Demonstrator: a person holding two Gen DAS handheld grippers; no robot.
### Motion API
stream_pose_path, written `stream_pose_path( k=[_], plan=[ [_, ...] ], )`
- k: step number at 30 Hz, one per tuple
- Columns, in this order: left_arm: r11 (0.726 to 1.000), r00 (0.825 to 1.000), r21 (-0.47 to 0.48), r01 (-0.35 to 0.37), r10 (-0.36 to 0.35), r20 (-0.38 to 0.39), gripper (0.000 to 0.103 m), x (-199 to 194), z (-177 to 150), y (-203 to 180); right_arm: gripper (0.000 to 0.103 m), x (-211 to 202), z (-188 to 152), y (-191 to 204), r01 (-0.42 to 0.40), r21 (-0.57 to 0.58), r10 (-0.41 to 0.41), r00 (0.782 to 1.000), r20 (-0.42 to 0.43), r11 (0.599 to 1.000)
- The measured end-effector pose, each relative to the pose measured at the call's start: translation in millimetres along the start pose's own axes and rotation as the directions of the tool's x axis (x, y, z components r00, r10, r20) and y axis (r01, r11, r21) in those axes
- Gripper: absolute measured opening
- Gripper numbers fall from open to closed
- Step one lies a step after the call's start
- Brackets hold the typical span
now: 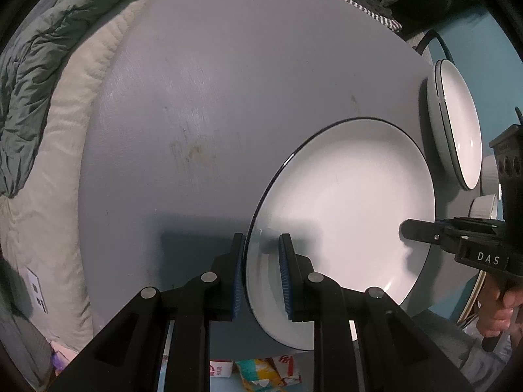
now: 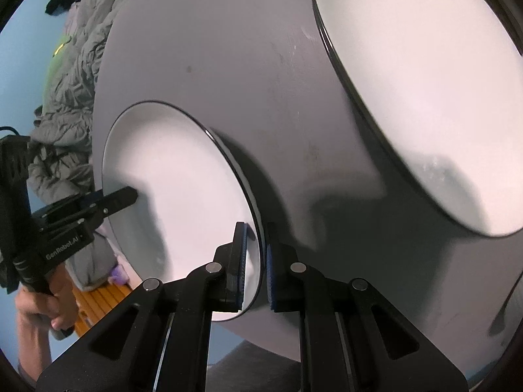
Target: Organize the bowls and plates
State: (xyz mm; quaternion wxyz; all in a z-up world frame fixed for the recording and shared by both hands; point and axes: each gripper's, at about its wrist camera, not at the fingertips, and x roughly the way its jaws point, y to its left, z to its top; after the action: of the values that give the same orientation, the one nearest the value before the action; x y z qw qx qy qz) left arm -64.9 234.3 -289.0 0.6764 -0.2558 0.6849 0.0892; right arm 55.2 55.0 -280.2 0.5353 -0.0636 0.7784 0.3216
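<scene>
A white plate with a dark rim (image 1: 353, 202) lies on the round grey table (image 1: 212, 114). My left gripper (image 1: 261, 254) straddles its near rim, one pad on each side, closed on it. My right gripper (image 2: 255, 254) straddles the opposite rim of the same plate (image 2: 183, 179) and is closed on it too. Each gripper shows in the other's view: the right gripper (image 1: 421, 230) and the left gripper (image 2: 124, 197). A second white plate (image 1: 457, 124) lies at the table's far right; it fills the upper right of the right wrist view (image 2: 425, 91).
A small white bowl (image 1: 483, 205) sits behind the right gripper. Bedding, a grey quilt (image 1: 39, 65) and a cream blanket (image 1: 65, 179), borders the table. Striped cloth and dark items (image 1: 376, 9) lie beyond its far edge. Packaging (image 1: 261, 372) lies below on the floor.
</scene>
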Motion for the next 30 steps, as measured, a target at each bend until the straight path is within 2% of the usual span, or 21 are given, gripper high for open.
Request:
stream_pose_path(
  k=[9, 16, 27, 30],
  plan=[
    [1.0, 1.0, -0.016, -0.017, 0.017, 0.007, 0.02, 1.7, -2.0, -5.7, 0.014, 5.6, -1.5, 9.4, 0.024, -0.018, -0.024, 0.999, 0.032, 1.0],
    [0.999, 1.0, -0.045, 0.014, -0.014, -0.02, 0.02, 8.3, -12.8, -10.8, 0.013, -4.2, -5.0, 5.2, 0.055, -0.038, -0.053, 0.998, 0.044, 0.998],
    [1.0, 1.0, -0.01, 0.011, -0.012, -0.005, 0.021, -0.7, -20.4, -43.7, 0.013, -27.8, -15.2, -5.3, 0.094, -0.085, -0.09, 0.994, 0.056, 0.992],
    [1.0, 1.0, -0.002, 0.019, -0.019, 0.001, 0.02, -6.1, -16.9, -42.4, 0.013, -37.4, -17.1, -7.2, 0.1, -0.088, -0.094, 0.994, 0.064, 0.991]
  ],
)
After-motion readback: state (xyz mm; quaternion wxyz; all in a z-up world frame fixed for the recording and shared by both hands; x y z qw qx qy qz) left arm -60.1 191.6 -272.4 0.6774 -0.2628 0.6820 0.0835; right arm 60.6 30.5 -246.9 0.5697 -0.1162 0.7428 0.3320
